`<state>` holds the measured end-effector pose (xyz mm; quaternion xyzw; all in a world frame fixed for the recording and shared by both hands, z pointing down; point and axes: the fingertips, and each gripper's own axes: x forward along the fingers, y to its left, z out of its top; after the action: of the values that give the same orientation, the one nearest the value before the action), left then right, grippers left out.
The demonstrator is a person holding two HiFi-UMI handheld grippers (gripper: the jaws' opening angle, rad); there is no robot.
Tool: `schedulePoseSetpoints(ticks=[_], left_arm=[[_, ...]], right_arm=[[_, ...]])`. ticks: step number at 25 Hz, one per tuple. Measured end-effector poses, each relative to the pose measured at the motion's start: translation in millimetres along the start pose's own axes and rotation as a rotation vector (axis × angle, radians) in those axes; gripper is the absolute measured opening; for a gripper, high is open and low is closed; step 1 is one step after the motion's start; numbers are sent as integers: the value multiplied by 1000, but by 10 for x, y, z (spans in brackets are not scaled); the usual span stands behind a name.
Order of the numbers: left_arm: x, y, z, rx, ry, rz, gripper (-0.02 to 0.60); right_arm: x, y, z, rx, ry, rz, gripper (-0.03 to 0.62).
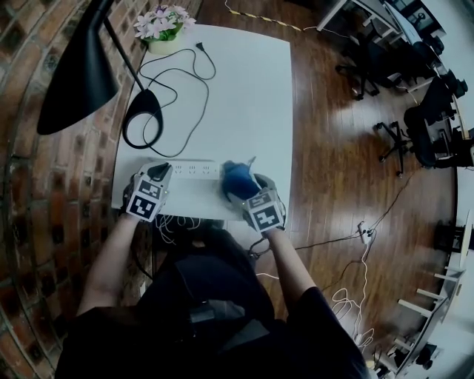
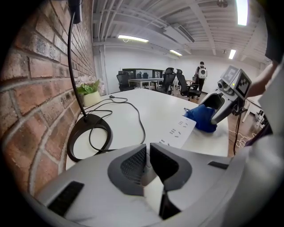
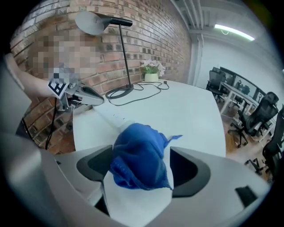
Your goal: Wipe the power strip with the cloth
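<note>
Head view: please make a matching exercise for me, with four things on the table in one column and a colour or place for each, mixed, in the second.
1 cloth
2 power strip
3 lamp base
4 flowers

a black
b white, at the table's near edge
c at the table's far corner
d blue, between the right gripper's jaws

Pairs: 1-d, 2-b, 3-a, 4-c

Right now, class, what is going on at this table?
A person works at a white table with a gripper in each hand. The left gripper is closed at the left end of the white power strip, apparently steadying it. The right gripper stands wide open with the bunched blue cloth between its jaws, unclamped, resting at the strip's other end.
</note>
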<state>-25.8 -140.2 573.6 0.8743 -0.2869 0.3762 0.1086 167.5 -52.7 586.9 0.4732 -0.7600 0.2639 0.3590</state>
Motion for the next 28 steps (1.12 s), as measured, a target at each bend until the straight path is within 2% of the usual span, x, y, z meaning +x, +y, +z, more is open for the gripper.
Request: schedulePoseSetpoints(ticks=[2,3,4,5,7,9,13,16,18,20,24,28], left_arm=[[6,-1,-1,20,13,-1,38],[6,-3,-4,39,24,3,37],[-6,9,0,51,28,14,33],[-32,40,19,44,16,31,0],[-115,135,82,-35,-35,59,-2],[-188,192,117,-102,-58,64,-2],[-250,203,50,-79,-30,89,-2],[-247,236,-83,-101,9,105,-2],[-235,252,-170,-115,30,106,-2],[-220,235,-213,-117,40,101,-2],[-216,206,-237,-93,51,111,0],[-208,207,-246,-57,68,118,6]], right_arm=[[-31,-34,-25,4,6,-15,412],[-5,-27,-70,-4,28,-12,367],[42,0,-124,-19,58,-3,367],[95,36,-171,-36,90,9,367],[163,71,-201,-46,128,23,239],[167,20,-188,-38,139,7,145],[63,-88,-197,36,134,-9,110],[-119,-171,0,79,94,-28,106],[-162,-148,198,7,105,-31,106],[-120,-91,341,-122,162,-39,106],[122,105,500,-360,272,-27,106],[324,299,599,-556,321,-19,106]])
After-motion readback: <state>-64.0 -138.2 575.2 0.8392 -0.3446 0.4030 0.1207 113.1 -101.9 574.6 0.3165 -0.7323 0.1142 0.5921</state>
